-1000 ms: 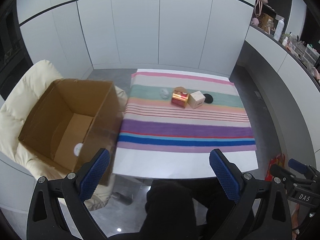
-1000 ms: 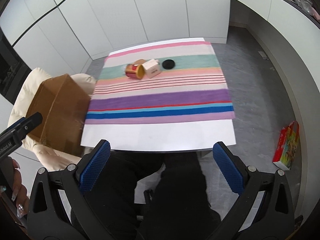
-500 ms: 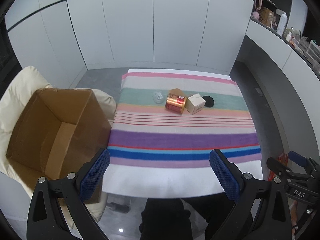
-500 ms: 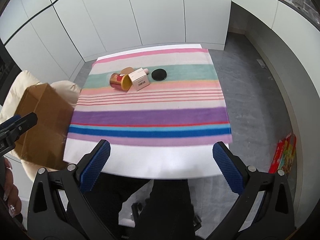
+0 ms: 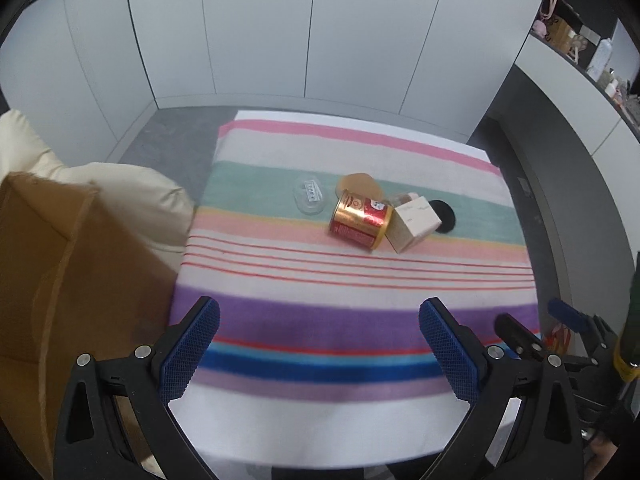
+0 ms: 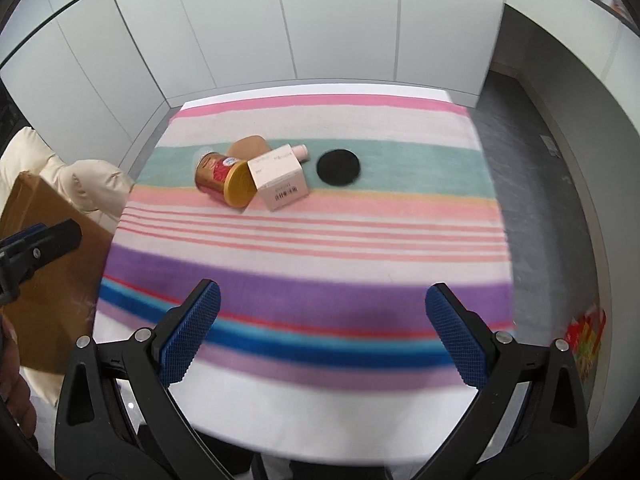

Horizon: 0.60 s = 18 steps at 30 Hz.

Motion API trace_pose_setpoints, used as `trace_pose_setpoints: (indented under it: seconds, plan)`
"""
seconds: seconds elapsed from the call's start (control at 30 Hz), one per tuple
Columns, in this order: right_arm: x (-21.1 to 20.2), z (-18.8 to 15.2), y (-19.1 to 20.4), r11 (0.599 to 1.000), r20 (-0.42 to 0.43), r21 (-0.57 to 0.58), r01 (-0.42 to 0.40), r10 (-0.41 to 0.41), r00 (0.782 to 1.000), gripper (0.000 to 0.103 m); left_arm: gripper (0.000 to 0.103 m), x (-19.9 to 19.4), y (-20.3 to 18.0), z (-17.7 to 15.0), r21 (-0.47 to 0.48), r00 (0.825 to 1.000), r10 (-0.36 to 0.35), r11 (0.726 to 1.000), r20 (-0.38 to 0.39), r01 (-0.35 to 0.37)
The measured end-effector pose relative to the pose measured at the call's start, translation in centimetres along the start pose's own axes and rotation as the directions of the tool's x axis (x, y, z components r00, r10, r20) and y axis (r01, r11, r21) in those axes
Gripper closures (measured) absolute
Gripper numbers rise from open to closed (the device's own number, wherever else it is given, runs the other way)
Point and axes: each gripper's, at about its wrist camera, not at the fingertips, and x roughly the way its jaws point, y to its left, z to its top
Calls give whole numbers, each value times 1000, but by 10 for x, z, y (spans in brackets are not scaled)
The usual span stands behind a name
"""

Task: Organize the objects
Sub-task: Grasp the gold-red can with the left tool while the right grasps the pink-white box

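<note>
A red and gold can (image 5: 360, 218) (image 6: 220, 178) lies on its side on the striped tablecloth (image 5: 352, 280) (image 6: 304, 240), touching a small pale box (image 5: 416, 222) (image 6: 280, 182). Behind them lie a tan round pad (image 5: 360, 185) (image 6: 248, 146) and a black round disc (image 5: 444, 216) (image 6: 338, 166). A clear plastic piece (image 5: 310, 197) rests left of the can. A small pink-capped tube (image 6: 300, 151) peeks from behind the box. My left gripper (image 5: 318, 344) and right gripper (image 6: 322, 332) both hover open over the cloth's near stripes, holding nothing.
A brown cardboard box (image 5: 60, 280) (image 6: 44, 280) sits on a cream cushioned chair (image 5: 132, 196) (image 6: 92, 184) left of the table. White cabinets stand behind. A colourful package (image 6: 588, 336) lies on the floor at right. The other gripper shows at each view's edge.
Both grippers have moved forward and closer over the table; the objects look larger. The cardboard box has slid toward the left edge of both views. Both stay open.
</note>
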Motion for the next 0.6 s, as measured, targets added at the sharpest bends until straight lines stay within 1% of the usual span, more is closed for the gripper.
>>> trace_pose_setpoints:
  seconds: [0.13, 0.3, 0.4, 0.5, 0.57, 0.6]
  plan:
    - [47, 22, 4, 999, 5, -29, -21, 21, 1000, 0, 3, 41, 4, 10, -9, 999, -15, 1000, -33, 14]
    - [93, 42, 14, 998, 14, -50, -34, 35, 999, 0, 3, 85, 14, 15, -39, 997, -23, 999, -76, 20]
    - [119, 51, 23, 997, 17, -74, -27, 28, 999, 0, 3, 105, 20, 16, -60, 995, -40, 998, -95, 35]
    - [139, 58, 29, 997, 22, -76, -28, 30, 999, 0, 3, 119, 22, 17, -59, 992, -63, 997, -107, 57]
    - [149, 61, 36, 995, 31, -96, -24, 27, 999, 6, 3, 127, 22, 18, -52, 992, -61, 997, -114, 55]
    - [153, 62, 40, 993, 34, -113, -20, 24, 999, 13, 3, 130, 22, 18, -49, 991, -55, 998, -118, 50]
